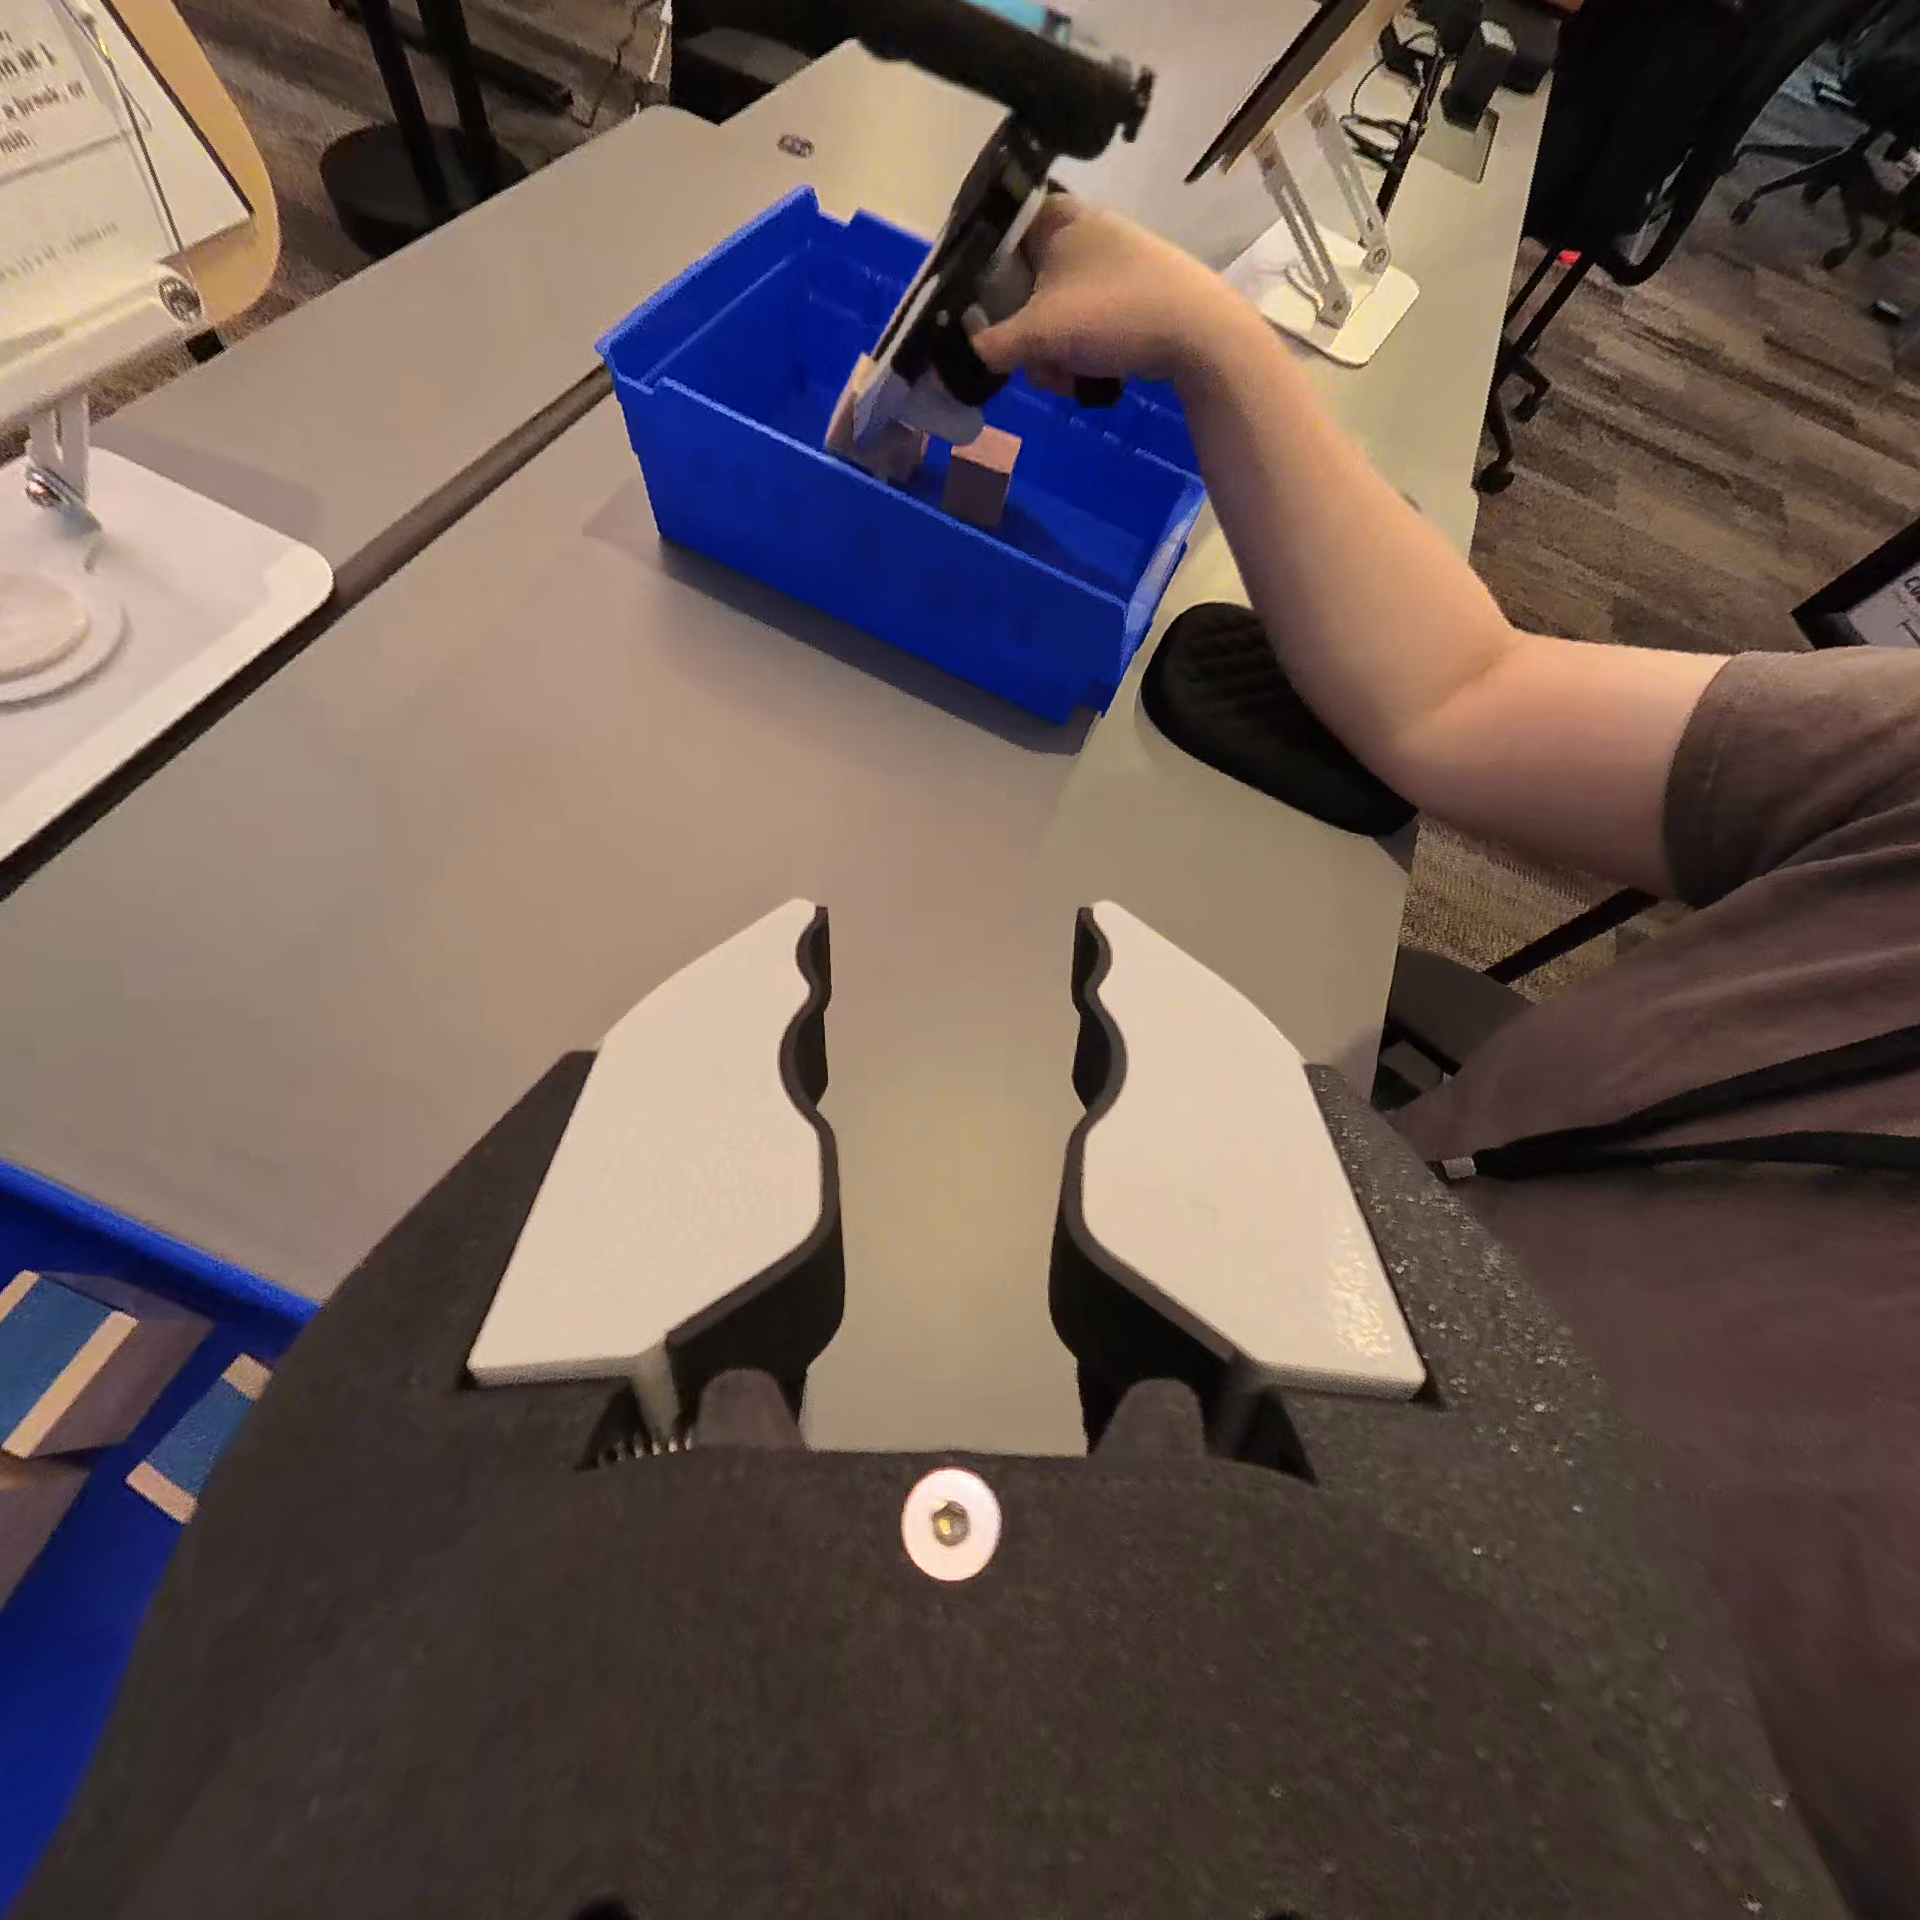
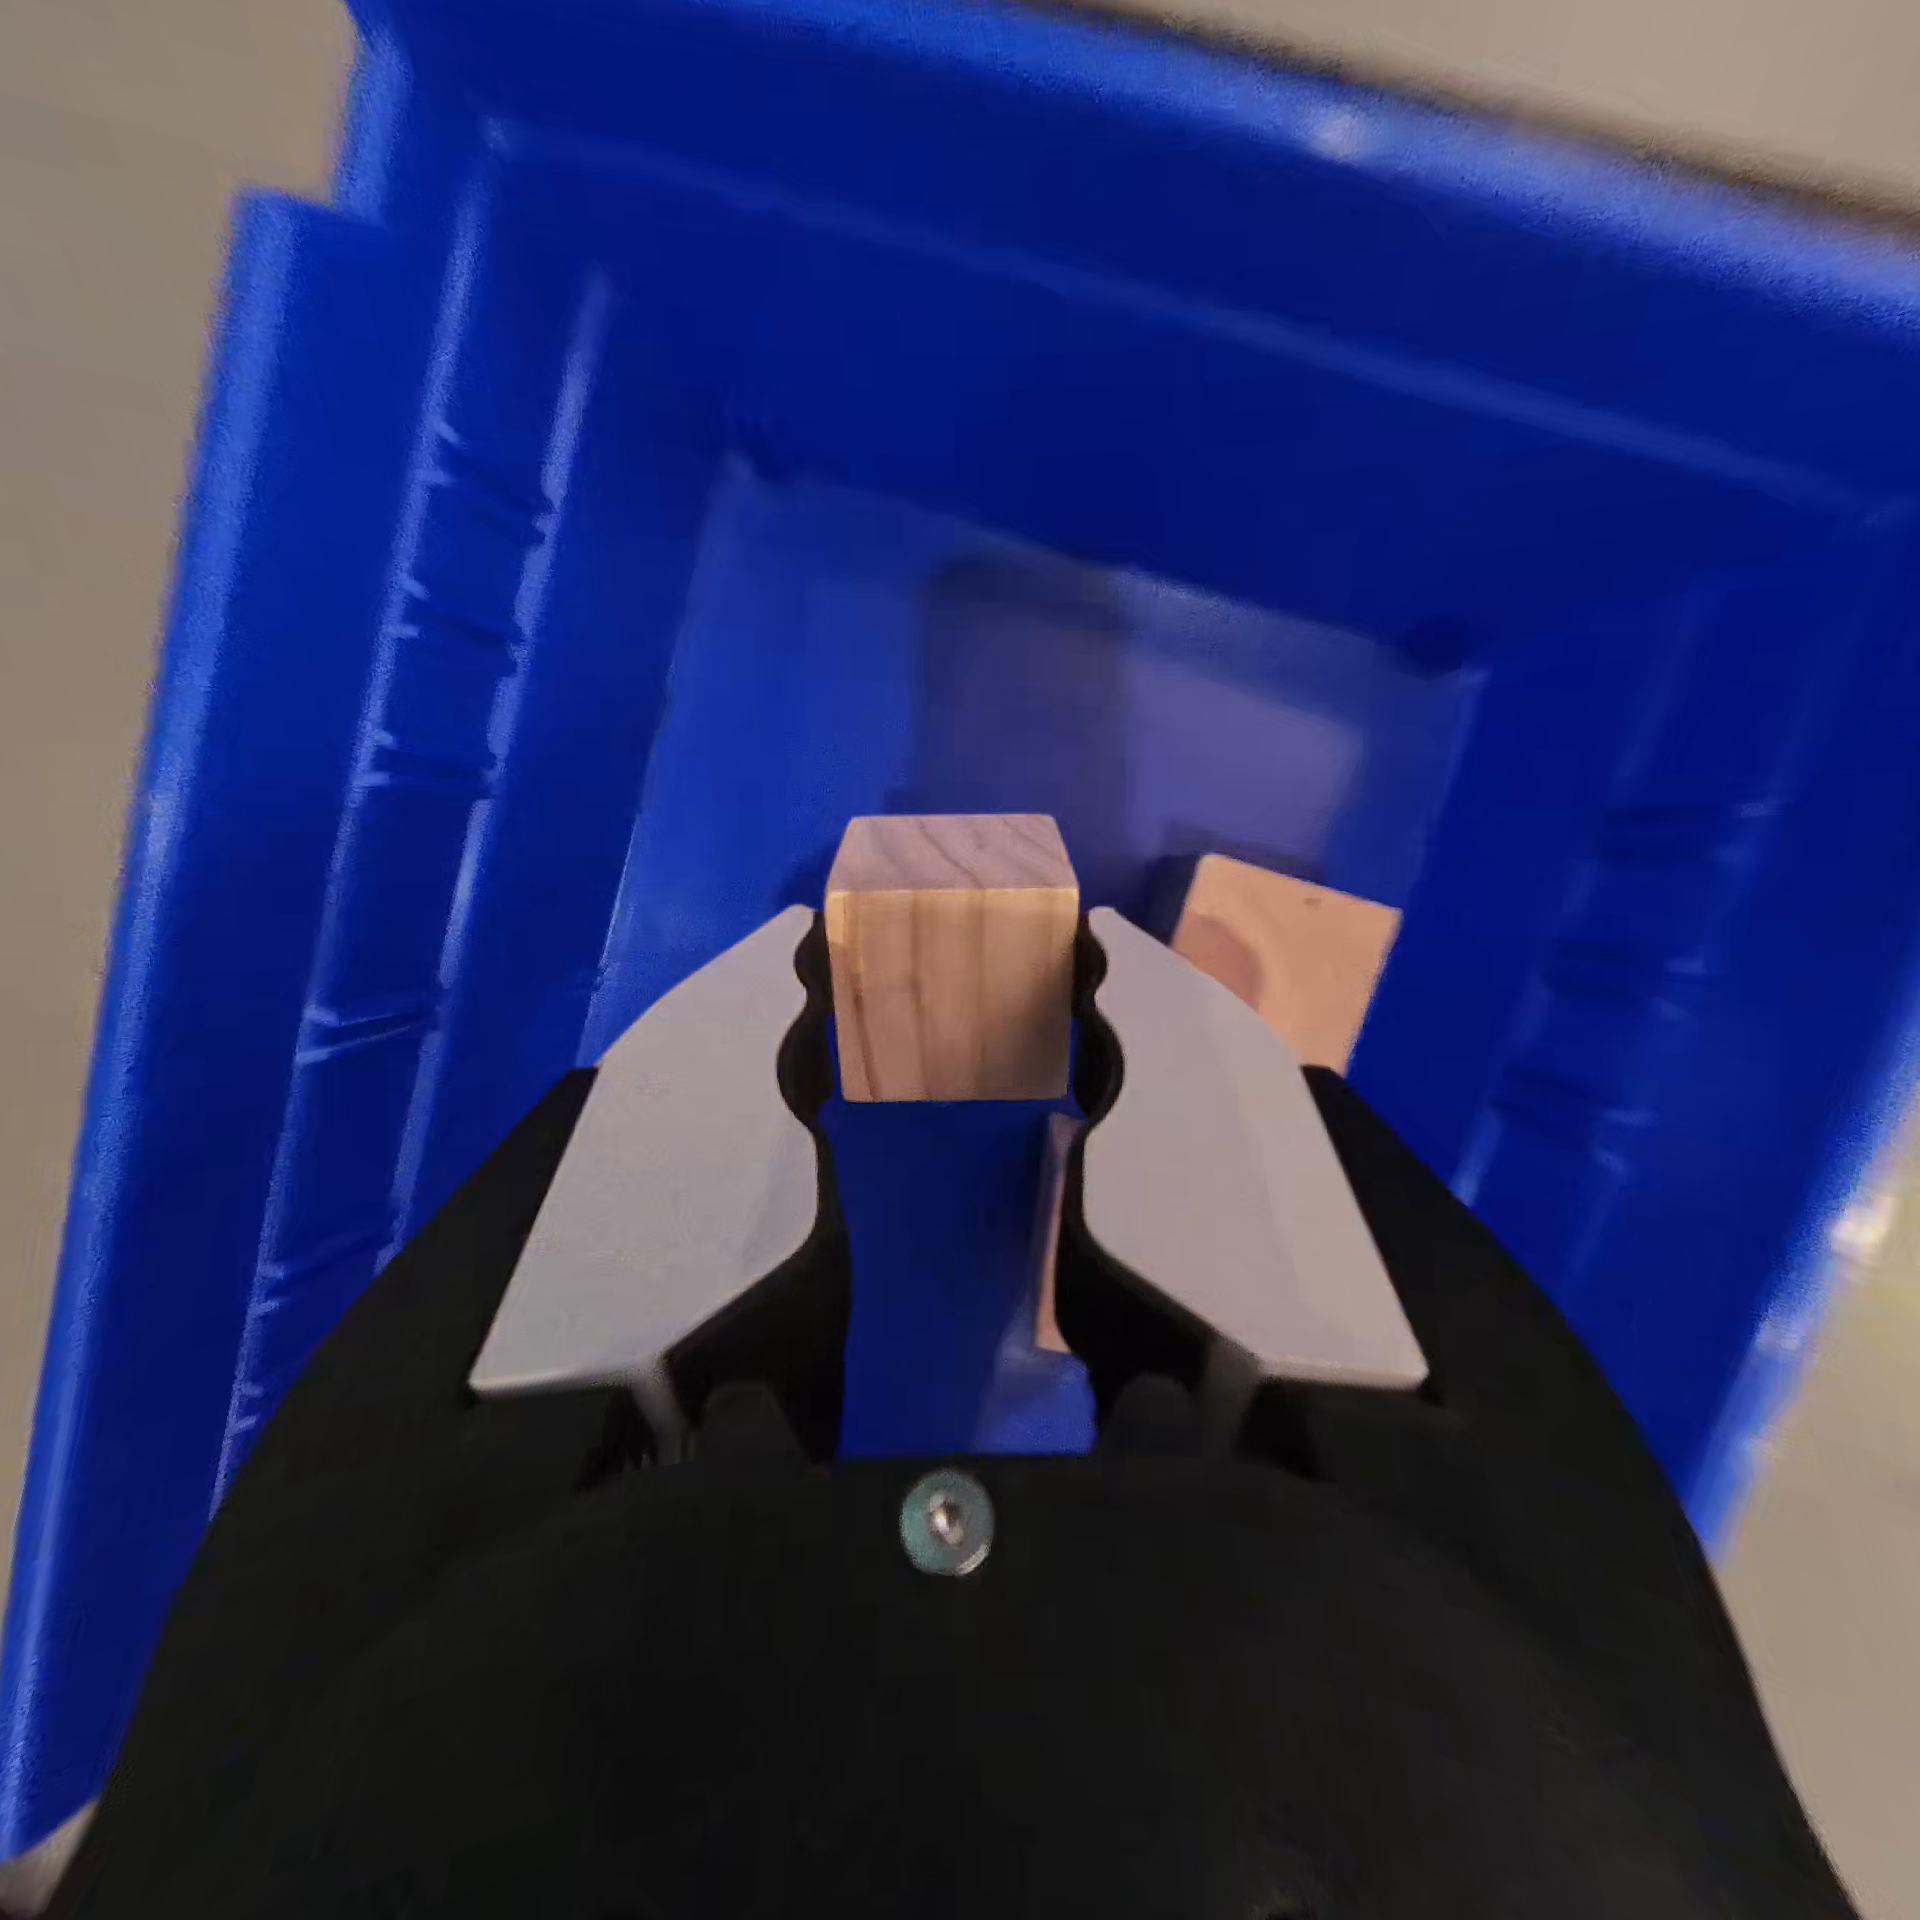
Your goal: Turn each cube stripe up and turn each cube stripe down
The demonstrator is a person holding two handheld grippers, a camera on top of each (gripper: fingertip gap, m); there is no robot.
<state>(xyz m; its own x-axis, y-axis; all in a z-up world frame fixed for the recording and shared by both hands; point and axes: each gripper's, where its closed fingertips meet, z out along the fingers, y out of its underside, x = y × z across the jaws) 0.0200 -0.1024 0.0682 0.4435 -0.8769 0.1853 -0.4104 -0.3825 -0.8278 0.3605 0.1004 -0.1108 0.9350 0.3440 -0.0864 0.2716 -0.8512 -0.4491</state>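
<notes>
My right gripper (image 2: 951, 914) is shut on a plain wooden cube (image 2: 951, 987) inside a blue bin (image 2: 436, 675); no stripe shows on the faces in view. A second wooden cube (image 2: 1288, 956) stands just right of it in the bin. In the left wrist view the right gripper (image 1: 883, 416) reaches down into that bin (image 1: 883, 582), with one cube (image 1: 899, 449) at its fingertips and the other cube (image 1: 982, 473) beside it. My left gripper (image 1: 951, 925) is open and empty above the grey table (image 1: 520, 831). Cubes with blue stripes (image 1: 62, 1361) lie in another blue bin (image 1: 62, 1205) at lower left.
A white stand base (image 1: 135, 603) sits at the left of the table. A black pad (image 1: 1257, 717) lies under the person's forearm (image 1: 1382, 644) at the table's right edge. Another white stand (image 1: 1330, 281) stands beyond the far bin.
</notes>
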